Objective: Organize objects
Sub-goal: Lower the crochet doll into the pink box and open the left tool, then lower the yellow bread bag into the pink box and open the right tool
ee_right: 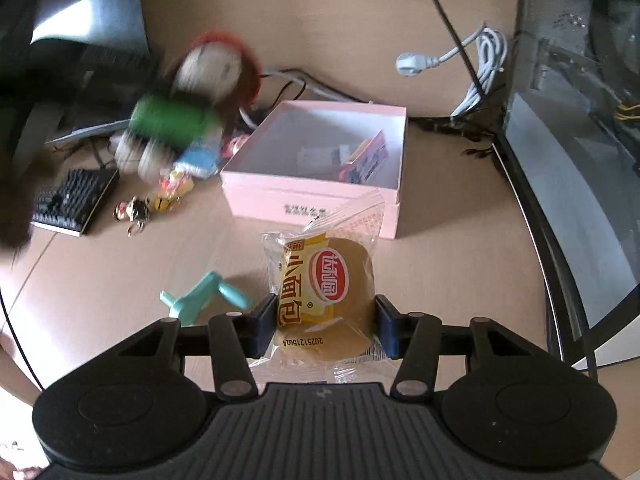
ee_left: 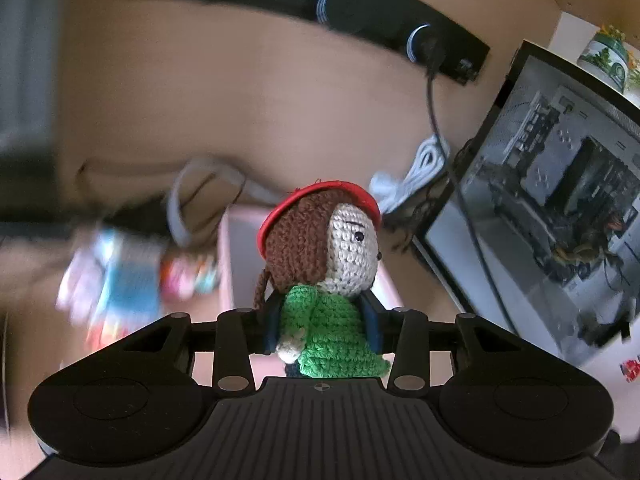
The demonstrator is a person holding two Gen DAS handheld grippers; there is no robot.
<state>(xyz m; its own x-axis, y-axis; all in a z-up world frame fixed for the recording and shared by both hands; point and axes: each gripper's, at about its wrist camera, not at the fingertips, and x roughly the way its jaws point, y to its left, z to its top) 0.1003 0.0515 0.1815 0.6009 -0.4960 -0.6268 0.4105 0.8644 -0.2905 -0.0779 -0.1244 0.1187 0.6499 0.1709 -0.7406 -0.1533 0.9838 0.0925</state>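
Resting on the tan wooden desk (ee_right: 460, 280), a pink rectangular cardboard box (ee_right: 320, 196) with a white interior is seen open-topped near the desk's middle, a few small packets already lying inside; it is judged to be the collecting place for the loose items. Beside it, a tinted glass computer case (ee_right: 580, 168) and a coiled white power cable (ee_right: 480, 64) are noted, neither of them handled. A crocheted doll with brown hair, red cap and green dress (ee_left: 320, 272) is pinched at the body between the pads of the left gripper (ee_left: 324, 328), head upward, held clear of the desk above the near edge of the box, presumably for deposit there. A clear-wrapped round yellow bread bun (ee_right: 324, 292) is clamped at its sides by the right gripper (ee_right: 324, 324), just short of the box's front wall; the wide grip across the bun suits a soft package. A small teal plastic clip (ee_right: 204, 296) and little figurine keychains (ee_right: 148, 204) are left lying on the desk, unsorted.
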